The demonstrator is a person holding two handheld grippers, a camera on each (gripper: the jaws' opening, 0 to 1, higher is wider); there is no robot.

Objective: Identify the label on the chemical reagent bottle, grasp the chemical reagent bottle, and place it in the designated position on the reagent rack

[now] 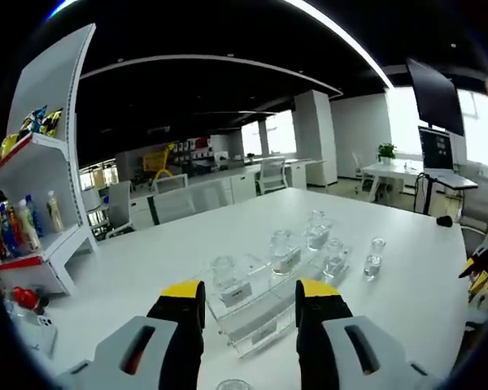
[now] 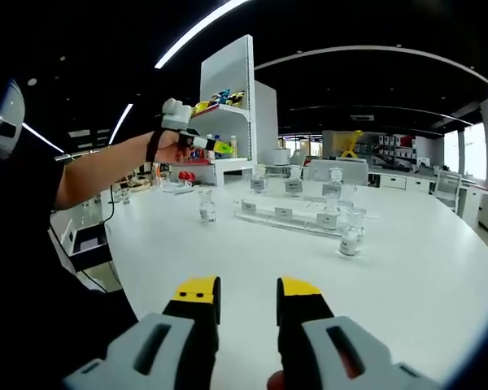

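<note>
**Operator:** Nearest to me in the left gripper view are the yellow-tipped jaws of the left gripper (image 1: 250,294), standing wide apart with nothing between them. Just beyond them on the white table (image 1: 146,264) sits the clear reagent rack (image 1: 264,296), stepped, with small white labels on its front edges.

**Observer:** And the bottles?

**Operator:** Several clear reagent bottles (image 1: 281,244) stand on the rack's tiers. One loose bottle (image 1: 374,258) stands on the table just to the right of the rack, apart from it. I cannot read any label at this size.

**Observer:** What about your other hand?

**Operator:** In the right gripper view the right gripper (image 2: 248,292) hangs over bare tabletop (image 2: 423,268), jaws parted to a narrower gap and gripping nothing. The rack (image 2: 297,213) lies far across the table from there. One bottle (image 2: 207,205) stands alone on the table to its left, another (image 2: 350,236) near its right end, closer to me.

**Observer:** Anything else?

**Operator:** A person's hand (image 2: 172,145) reaches in from the left of the right gripper view, raised above the table and holding the other gripper. A white shelf unit (image 1: 45,162) with snack packets and drink bottles stands at the far left of the table, and office chairs (image 1: 179,199) line the far edge.
</note>
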